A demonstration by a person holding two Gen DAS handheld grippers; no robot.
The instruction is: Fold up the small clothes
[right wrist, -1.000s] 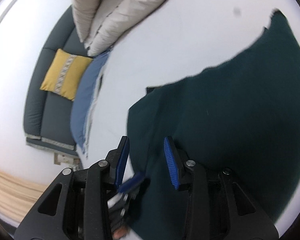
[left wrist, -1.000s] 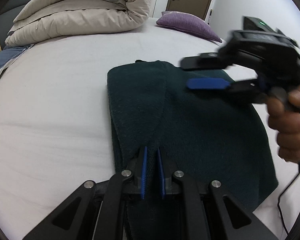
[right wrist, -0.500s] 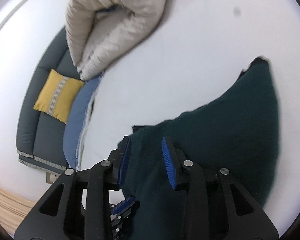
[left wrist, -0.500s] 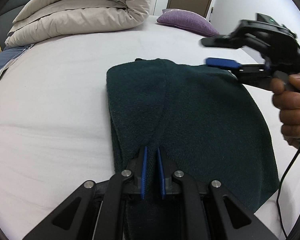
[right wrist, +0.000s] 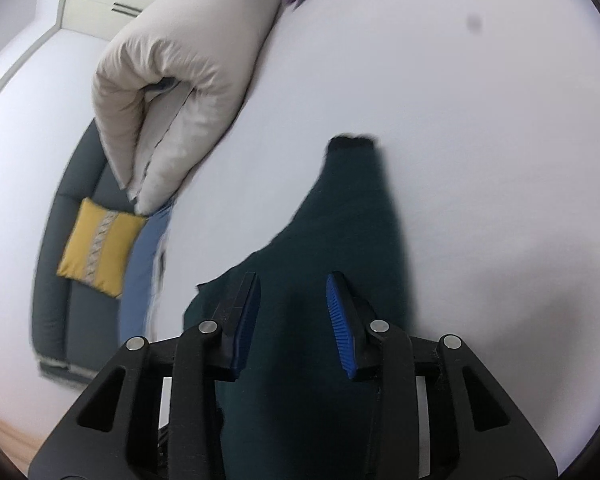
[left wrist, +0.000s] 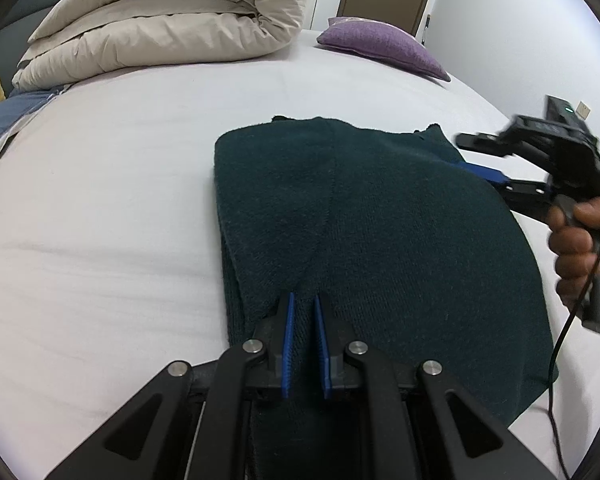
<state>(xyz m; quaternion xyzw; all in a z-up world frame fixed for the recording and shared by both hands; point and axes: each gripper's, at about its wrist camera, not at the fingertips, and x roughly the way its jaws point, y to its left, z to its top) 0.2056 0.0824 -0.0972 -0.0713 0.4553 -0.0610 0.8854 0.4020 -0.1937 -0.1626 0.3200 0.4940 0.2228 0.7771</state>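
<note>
Lying beyond sweater [left wrist: 380, 240]: duvet [left wrist: 160, 28], purple pillow [left wrist: 380, 44].

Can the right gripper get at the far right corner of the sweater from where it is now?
Probably yes. The right gripper is open and hangs by the sweater near its far right corner, with only bare bed around. The left gripper grips the near edge, out of the way.

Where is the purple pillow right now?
In the left wrist view the purple pillow lies at the far right of the white bed, just right of the rolled beige duvet, beyond the dark green garment.
</note>
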